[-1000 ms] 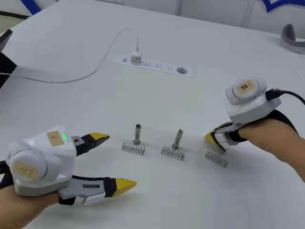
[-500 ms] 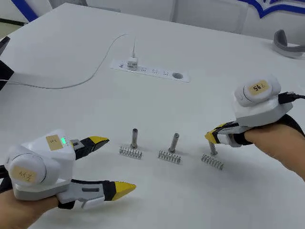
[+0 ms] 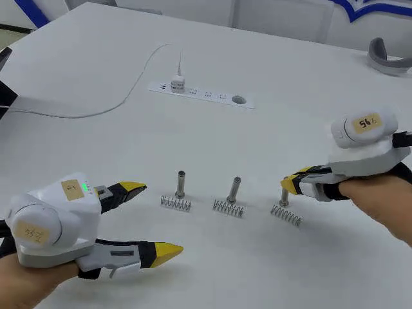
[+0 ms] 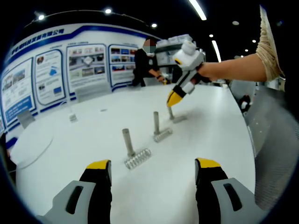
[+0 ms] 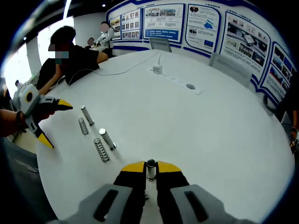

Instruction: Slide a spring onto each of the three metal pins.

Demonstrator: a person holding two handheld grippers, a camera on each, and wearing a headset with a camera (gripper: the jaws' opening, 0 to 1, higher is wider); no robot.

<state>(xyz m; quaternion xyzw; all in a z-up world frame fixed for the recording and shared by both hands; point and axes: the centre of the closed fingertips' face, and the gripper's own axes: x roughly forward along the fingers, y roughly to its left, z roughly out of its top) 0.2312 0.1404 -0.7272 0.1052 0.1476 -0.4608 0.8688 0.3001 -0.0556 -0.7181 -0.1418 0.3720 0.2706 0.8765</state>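
While I watch the head view, the right gripper [image 3: 289,183] sits at right centre, its yellow tips clenched on the top of the right pin [image 3: 284,196]. My right gripper view has that pin pinched between the tips at bottom centre. The pin stands upright on the white table [image 3: 257,141]. The right spring [image 3: 286,215] lies flat just below its foot. Mid pin [image 3: 235,188] and left pin [image 3: 181,183] stand bare in the same row across the middle of the frame. The mid spring [image 3: 228,208] and left spring [image 3: 176,204] each lie on their side just below their pin. No spring is on any pin. The left gripper [image 3: 161,217] hangs at lower left, jaws spread wide and holding nothing. It is near the left spring but apart from it. A power strip [image 3: 203,94] lies at upper centre, with a cable [image 3: 122,96] trailing off to the left edge.
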